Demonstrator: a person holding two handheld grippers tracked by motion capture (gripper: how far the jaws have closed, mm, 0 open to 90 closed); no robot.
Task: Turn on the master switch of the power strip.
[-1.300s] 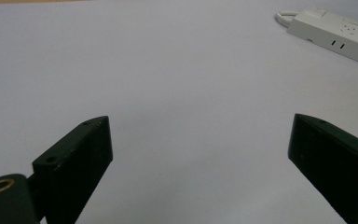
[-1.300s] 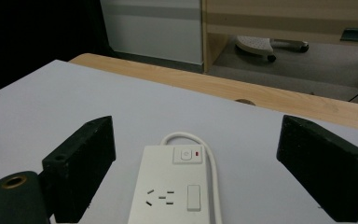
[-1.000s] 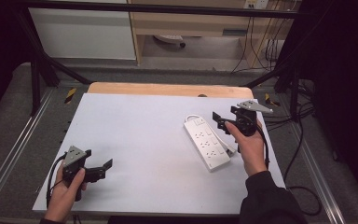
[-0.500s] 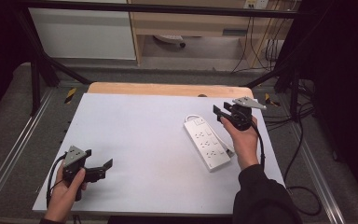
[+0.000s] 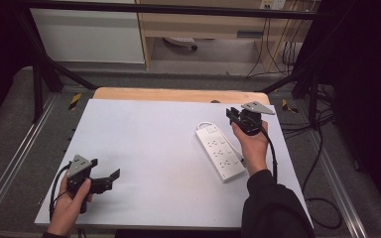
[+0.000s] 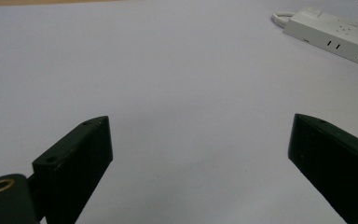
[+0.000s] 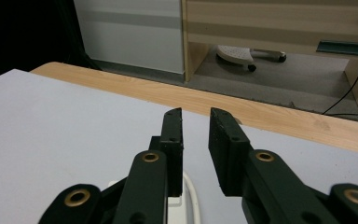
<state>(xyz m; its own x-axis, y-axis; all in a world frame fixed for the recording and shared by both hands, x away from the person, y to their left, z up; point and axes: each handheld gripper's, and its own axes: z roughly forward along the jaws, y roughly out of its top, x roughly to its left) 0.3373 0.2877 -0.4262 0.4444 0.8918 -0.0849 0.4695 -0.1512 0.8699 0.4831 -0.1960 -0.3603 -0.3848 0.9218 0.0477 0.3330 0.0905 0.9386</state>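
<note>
A white power strip [image 5: 221,151] lies slanted on the right half of the white table top [image 5: 154,134], its cord looped at the far end [image 5: 204,125]. My right gripper [image 5: 231,115] hovers just past that far end, held in a hand above the strip. In the right gripper view its jaws [image 7: 196,119] have just been closing and stand a narrow gap apart with nothing between them; the white cord loop [image 7: 190,193] lies below. My left gripper [image 5: 106,171] rests at the table's near left, jaws wide open [image 6: 200,140] over bare surface, with the strip [image 6: 335,35] far off.
A wooden table edge [image 5: 178,94] runs along the far side. Beyond it stand a white cabinet [image 5: 89,34] and a wooden shelf unit [image 5: 203,25]. Black cables [image 5: 322,163] hang off the right side, and metal rails [image 5: 15,148] flank the table.
The right hand has carried its gripper from beside the strip's middle toward the far end, and its jaws have narrowed. The left gripper has stayed put.
</note>
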